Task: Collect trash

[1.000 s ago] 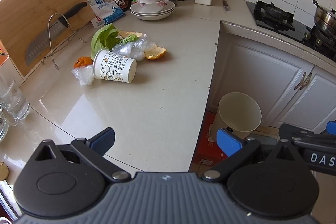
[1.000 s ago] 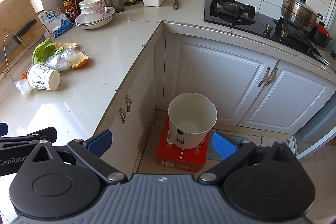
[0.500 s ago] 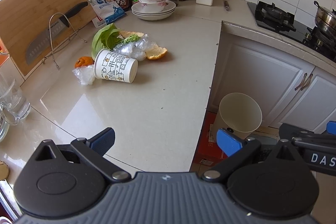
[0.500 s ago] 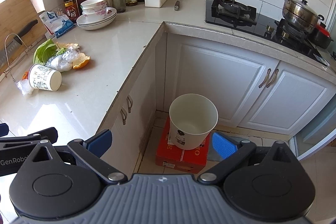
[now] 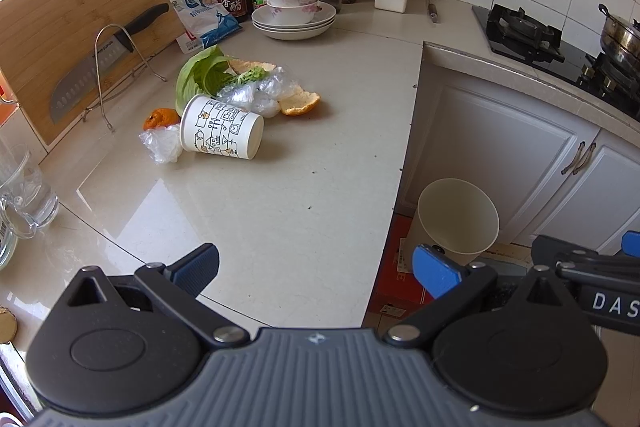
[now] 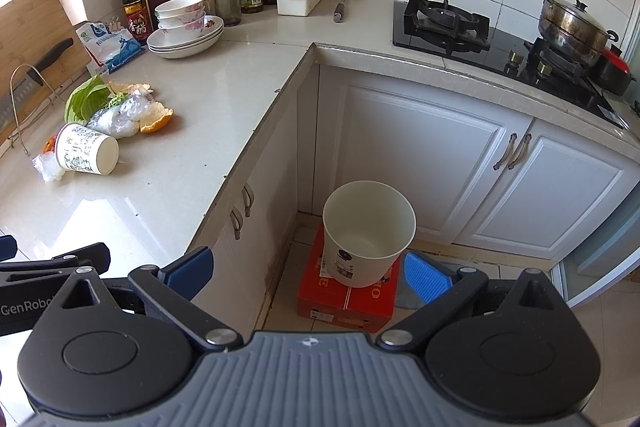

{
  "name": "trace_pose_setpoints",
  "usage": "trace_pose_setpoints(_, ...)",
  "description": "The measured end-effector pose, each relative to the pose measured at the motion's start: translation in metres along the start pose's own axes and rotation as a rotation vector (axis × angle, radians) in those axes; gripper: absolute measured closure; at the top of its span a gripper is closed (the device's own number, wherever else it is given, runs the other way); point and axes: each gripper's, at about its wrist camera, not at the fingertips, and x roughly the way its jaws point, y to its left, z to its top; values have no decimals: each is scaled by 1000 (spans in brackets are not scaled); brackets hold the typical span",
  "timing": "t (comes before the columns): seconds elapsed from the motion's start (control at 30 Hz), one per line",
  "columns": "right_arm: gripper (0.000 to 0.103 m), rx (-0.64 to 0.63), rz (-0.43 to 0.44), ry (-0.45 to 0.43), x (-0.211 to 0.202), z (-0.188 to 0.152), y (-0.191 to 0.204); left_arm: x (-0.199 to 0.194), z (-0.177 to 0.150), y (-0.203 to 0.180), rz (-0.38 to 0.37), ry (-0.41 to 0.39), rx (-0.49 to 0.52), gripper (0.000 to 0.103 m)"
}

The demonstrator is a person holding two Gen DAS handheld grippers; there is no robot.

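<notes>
Trash pile close in left view; red box plainer in right; both claws wide, empty

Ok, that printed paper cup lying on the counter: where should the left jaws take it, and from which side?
Grip the paper cup across its printed wall near the middle, coming down from above. It lies on its side, base toward the near right, mouth against the plastic wrap, so the round wall is the free part. The left gripper is open and empty.

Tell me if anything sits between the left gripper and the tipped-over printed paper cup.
Nothing visible does. Only bare beige countertop lies between the open left gripper and the printed paper cup; crumpled plastic and an orange lie beside it.
</notes>
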Motion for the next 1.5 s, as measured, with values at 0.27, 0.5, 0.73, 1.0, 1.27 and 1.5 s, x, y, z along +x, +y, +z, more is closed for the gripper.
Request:
trace_pose_setpoints(0.27, 0, 0, 0, 0, 0, 0, 0, 0, 0, 0, -1, 0, -1, 1)
trace_pose_setpoints(0.5, 0, -1, 0, -2, 0, 0, 0, 0, 0, 0, 0, -1, -1, 1)
trace_pose_setpoints(0.73, 0, -5, 0, -3, 1, 3, 2, 0, 0, 1, 0, -2, 0, 1)
trace_pose_setpoints(1.0, 0, -6, 1, -5, -2, 6, 2, -1, 1, 1, 0, -2, -1, 1)
trace_pose_setpoints(1.27, 0, -8, 2, -7, -2, 6, 3, -1, 1, 2, 1, -3, -3, 1)
trace_pose_setpoints(1.5, 0, -36, 24, -28, 0, 9, 4, -1, 3, 2, 10, -18, -27, 1)
